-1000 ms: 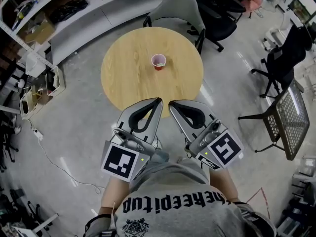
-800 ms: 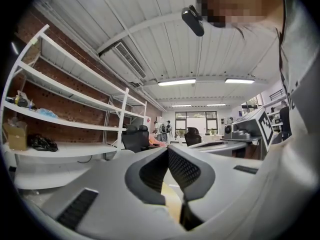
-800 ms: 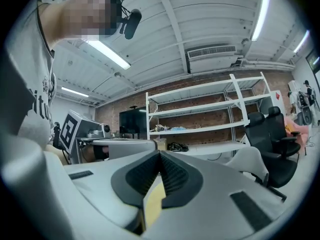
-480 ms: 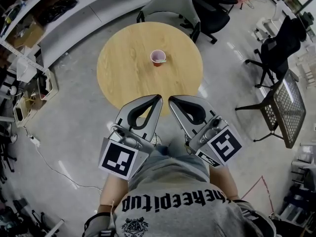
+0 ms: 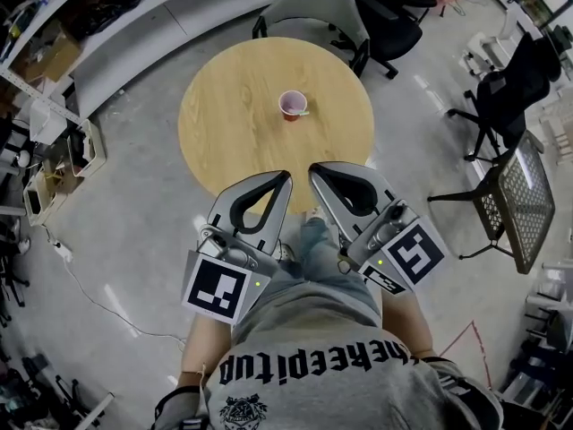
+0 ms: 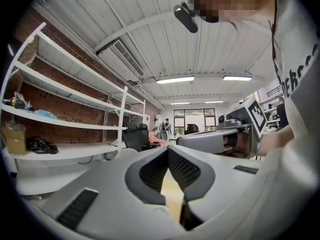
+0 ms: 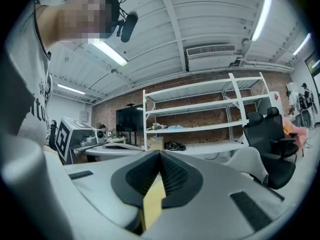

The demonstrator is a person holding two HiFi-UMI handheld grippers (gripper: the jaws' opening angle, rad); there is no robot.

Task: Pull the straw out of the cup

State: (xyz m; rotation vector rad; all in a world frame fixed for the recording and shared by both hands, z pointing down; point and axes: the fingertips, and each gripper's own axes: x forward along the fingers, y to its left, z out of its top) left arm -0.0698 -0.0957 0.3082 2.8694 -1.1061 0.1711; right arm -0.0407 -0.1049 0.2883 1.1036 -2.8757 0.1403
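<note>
A red cup (image 5: 291, 106) stands upright near the middle of a round wooden table (image 5: 224, 124). A pale straw (image 5: 304, 112) pokes over its right rim. My left gripper (image 5: 286, 176) and right gripper (image 5: 312, 167) hang side by side over the table's near edge, well short of the cup. Both are shut with nothing held. In the left gripper view the jaws (image 6: 167, 149) meet at their tips, with the right gripper (image 6: 215, 140) alongside. The right gripper view shows its jaws (image 7: 160, 153) closed too. Neither gripper view shows the cup.
A grey chair (image 5: 315, 12) stands behind the table, with black office chairs (image 5: 510, 97) and a mesh chair (image 5: 524, 206) to the right. Shelving and boxes (image 5: 54, 115) line the left, and a cable (image 5: 98, 298) trails on the floor.
The person has stepped a little toward the table, and a leg now shows between the grippers. Both grippers stay shut and side by side.
</note>
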